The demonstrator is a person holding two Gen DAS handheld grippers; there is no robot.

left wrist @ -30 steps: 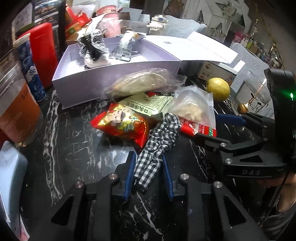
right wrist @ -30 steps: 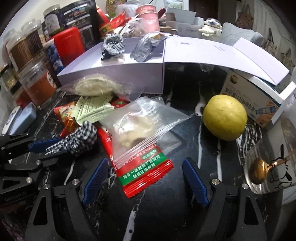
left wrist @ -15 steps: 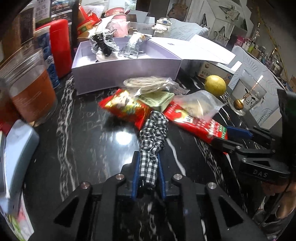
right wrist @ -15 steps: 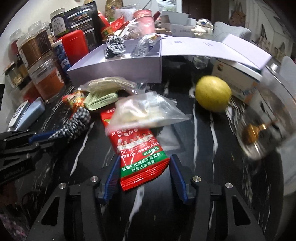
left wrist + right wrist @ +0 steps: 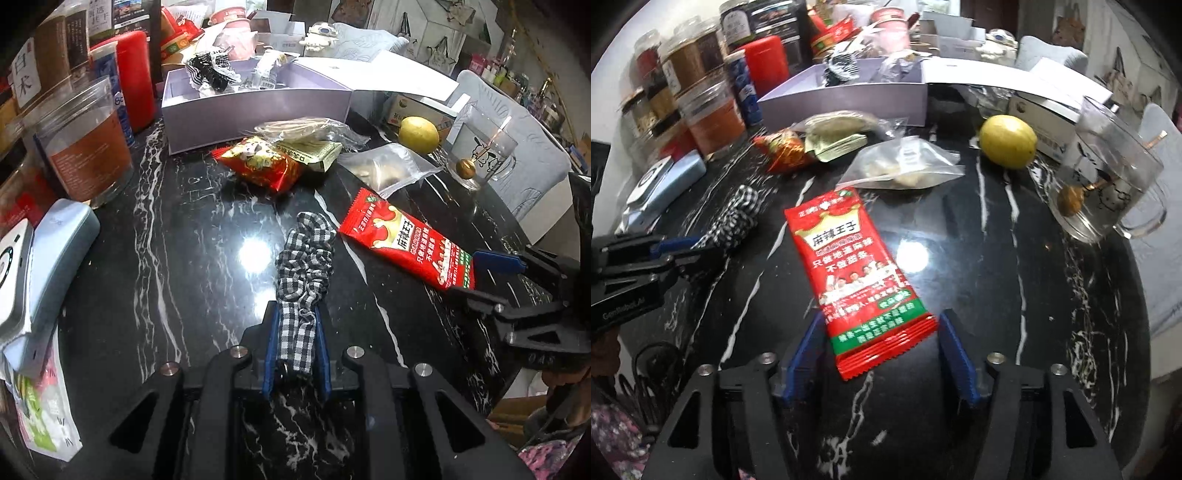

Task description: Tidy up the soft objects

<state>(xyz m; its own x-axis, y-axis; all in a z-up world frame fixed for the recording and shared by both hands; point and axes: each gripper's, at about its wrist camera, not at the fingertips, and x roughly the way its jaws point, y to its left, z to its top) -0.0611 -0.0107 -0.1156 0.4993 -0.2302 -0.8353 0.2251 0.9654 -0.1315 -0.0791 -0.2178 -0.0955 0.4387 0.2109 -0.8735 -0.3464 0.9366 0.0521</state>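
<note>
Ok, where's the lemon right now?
The lemon sits toward the back right of the black marble table, between the clear zip bag and the glass mug, just in front of a small carton.

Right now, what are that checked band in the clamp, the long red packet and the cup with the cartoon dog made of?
The checked band looks like woven cotton-type fabric, matte and gathered into soft puckers. The long red packet seems to be glossy printed plastic film: it shines, and its end seal is crimped. The cup looks like clear glass, since a spoon shows through its wall, though hard plastic is possible.
</note>
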